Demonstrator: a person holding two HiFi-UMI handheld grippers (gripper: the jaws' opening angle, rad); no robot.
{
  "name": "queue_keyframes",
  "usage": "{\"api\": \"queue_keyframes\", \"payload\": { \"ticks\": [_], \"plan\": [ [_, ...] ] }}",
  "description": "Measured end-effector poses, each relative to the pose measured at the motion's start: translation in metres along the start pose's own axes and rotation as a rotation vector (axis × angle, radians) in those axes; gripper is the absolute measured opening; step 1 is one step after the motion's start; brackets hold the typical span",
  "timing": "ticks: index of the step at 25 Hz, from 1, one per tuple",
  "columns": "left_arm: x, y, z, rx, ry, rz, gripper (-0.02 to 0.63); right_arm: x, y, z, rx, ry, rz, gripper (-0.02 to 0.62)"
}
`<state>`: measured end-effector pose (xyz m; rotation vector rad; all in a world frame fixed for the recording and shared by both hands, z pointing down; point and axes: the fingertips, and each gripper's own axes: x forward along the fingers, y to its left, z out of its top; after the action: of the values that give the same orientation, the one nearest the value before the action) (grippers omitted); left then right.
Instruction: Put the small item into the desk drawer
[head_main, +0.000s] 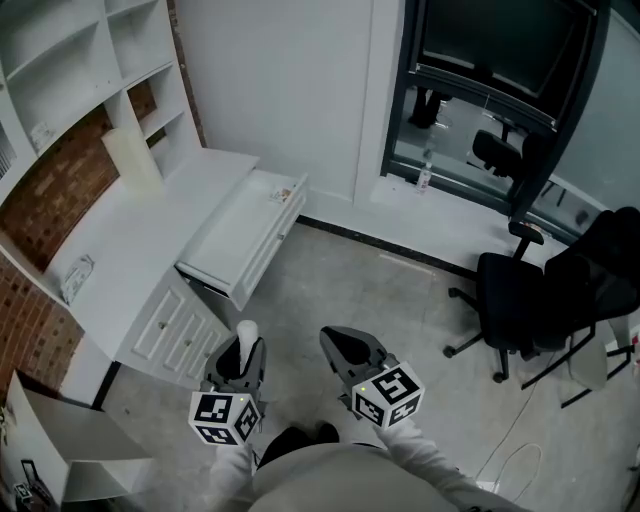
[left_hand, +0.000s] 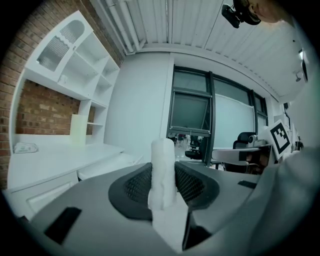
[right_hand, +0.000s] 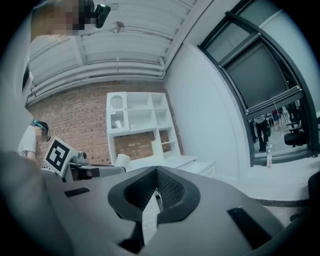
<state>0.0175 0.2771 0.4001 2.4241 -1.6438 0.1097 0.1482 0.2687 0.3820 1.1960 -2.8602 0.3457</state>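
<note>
White room: brick-backed shelving, dark window, office chairs

A white shelving unit (head_main: 70, 60) stands against a red brick wall (head_main: 40, 215), with a pale upright block (head_main: 130, 158) below its shelves. A black office chair (head_main: 505, 290) sits on the grey floor (head_main: 350, 290) beside a second dark chair (head_main: 600, 265), near the dark-framed window (head_main: 500, 50). A small bottle (head_main: 425, 178) stands on the sill.

Free floor (head_main: 340, 290) to drawer (head_main: 235, 237) (open)
</note>
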Motion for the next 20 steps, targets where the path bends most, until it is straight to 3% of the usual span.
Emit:
{"api": "queue_keyframes", "payload": {
  "ticks": [11,20],
  "plan": [
    [0.022,0.011,0.013,0.045,-0.004,0.019,0.146,0.011,-0.024,-0.002,0.052,-0.012,-0.014,0.028],
    [0.072,0.057,0.026,0.032,-0.017,0.028,0.146,0.067,-0.045,0.006,0.055,0.000,0.000,0.028]
  ]
}}
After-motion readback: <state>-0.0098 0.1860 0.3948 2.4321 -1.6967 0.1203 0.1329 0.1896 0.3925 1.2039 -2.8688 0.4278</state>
